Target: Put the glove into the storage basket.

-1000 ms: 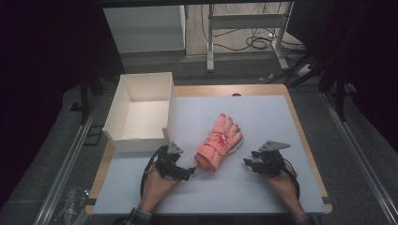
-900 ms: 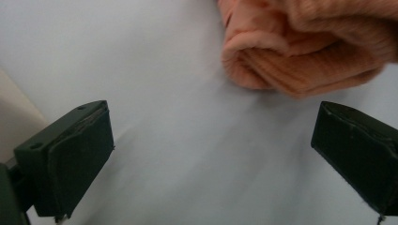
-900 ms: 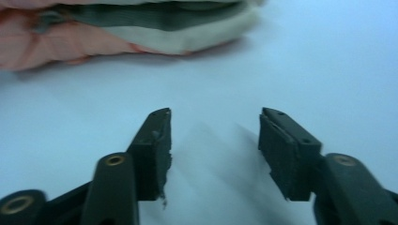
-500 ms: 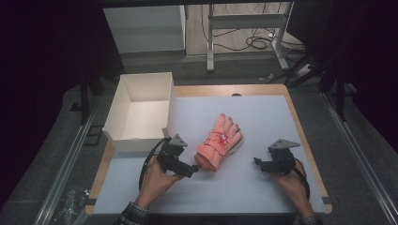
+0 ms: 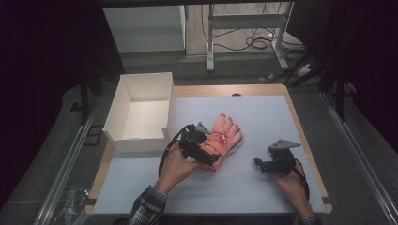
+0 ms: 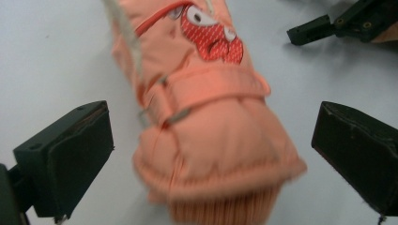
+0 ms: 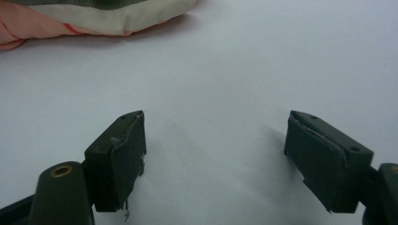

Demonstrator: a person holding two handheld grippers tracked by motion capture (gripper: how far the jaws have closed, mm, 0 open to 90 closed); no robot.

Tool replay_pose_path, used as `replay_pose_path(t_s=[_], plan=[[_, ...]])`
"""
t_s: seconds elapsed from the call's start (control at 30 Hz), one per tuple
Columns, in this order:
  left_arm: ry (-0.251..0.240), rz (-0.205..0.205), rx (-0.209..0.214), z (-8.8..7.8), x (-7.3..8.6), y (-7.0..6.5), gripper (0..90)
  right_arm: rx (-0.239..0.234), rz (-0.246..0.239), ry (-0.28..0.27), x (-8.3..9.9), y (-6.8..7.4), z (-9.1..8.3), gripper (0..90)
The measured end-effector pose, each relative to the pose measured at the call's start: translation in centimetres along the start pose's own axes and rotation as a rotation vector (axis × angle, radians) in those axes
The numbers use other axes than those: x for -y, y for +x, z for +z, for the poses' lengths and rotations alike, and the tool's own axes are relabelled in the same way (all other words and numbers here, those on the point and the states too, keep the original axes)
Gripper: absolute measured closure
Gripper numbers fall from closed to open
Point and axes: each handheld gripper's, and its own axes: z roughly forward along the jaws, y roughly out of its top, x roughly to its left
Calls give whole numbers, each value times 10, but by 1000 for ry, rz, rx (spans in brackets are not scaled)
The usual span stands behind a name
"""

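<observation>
Glove (image 6: pixel 206 108), orange, lies on the counter (image 5: pixel 263 187) beside a white box (image 5: pixel 141 112). We judge our left gripper (image 6: pixel 211 140), released, should clench its cuff; right gripper (image 7: pixel 216 154) waits released.

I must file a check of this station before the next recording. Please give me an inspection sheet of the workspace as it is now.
Surface: pale mat on a wooden table; no spills seen.
Job's things: orange glove lies flat on the mat, cuff toward the person; white box at the table's left edge, open, nothing seen inside.
Clutter: nothing seen on the mat.
Grippers: left gripper open, its jaws on either side of the glove's cuff, not touching it. Right gripper open over bare mat, apart from the glove.
Cables: a black cable trails from the left gripper; more cables on the floor beyond the table.
Surroundings: dark room; metal frame legs behind the table.
</observation>
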Motion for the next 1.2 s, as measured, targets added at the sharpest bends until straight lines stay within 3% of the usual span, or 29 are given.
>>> replay_pose_path(t_s=[0.23,0.53,0.67,0.77,0.87,0.97,1.2], plan=[[69,-2,-67,32,-9,-2,0,-1,3,0,0,0,0,212],[133,-26,-49,59,5,-2,0,1,1,0,0,0,0,212],[184,-18,-58,71,15,-2,0,1,1,0,0,0,0,212],[191,-34,-52,74,21,-1,0,1,0,0,0,0,0,212],[194,-19,-72,74,23,-4,6,1,0,0,0,0,0,212],[204,-22,-82,73,21,-7,64,1,1,0,0,1,0,212],[204,0,-71,63,20,-6,336,1,1,0,0,1,0,212]])
